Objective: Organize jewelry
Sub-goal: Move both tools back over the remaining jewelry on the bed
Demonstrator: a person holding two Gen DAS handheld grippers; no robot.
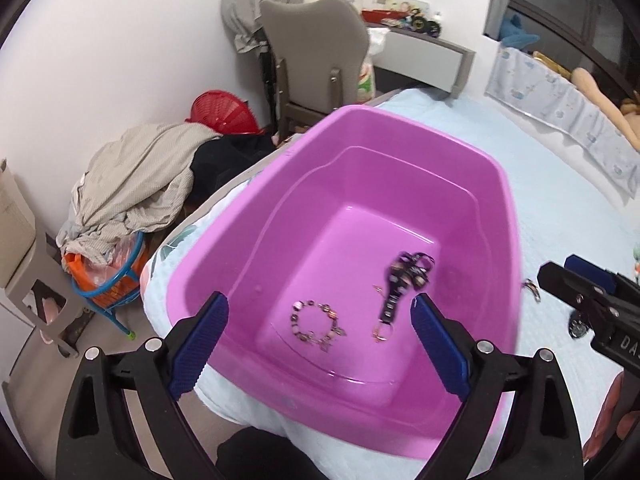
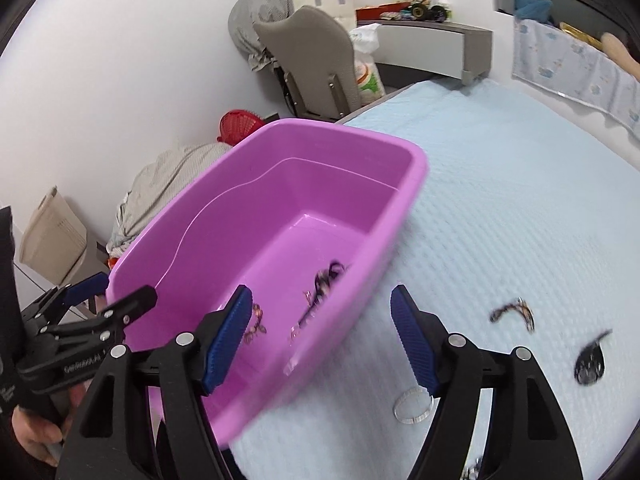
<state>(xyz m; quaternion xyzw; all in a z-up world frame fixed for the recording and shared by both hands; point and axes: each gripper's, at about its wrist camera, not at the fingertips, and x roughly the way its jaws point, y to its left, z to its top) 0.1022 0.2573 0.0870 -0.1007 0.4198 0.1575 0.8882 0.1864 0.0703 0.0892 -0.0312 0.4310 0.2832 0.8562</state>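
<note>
- The left gripper [image 1: 320, 322] fills the bottom of the left wrist view, its blue pads spread wide with nothing between them; it hangs above the near end of the pink tub [image 1: 496, 184].
- The right gripper [image 2: 322, 320] fills the bottom of the right wrist view, its jaws likewise well apart and empty, straddling the tub's right rim.
- A hand [image 2: 34, 436] shows at the lower left edge of the right wrist view, gripping the other tool's handle.
- On the tub floor, in the lower middle of the left wrist view, lies a beaded bracelet [image 1: 316, 326]; just to its right lies a dark chain piece [image 1: 404, 284] with a ring at its near end. The two lie apart.
- The tub rests on a pale blue quilted bedspread [image 2: 520, 200].
- Outside the tub, in the lower right of the right wrist view, three pieces lie on the bedspread: a clear bangle [image 2: 414, 400] nearest, a dark oval pendant [image 2: 590, 364] to the right, and a curved beaded strand [image 2: 514, 312] above them.
- Left of the bed, a heap of grey cloth [image 1: 132, 184] sits over an orange and blue basket [image 1: 116, 276].
- Further back, a red basket [image 1: 222, 112] stands by the wall.
- A grey chair [image 1: 316, 44] is at the top centre, with a cluttered shelf [image 1: 424, 46] to its right.
</note>
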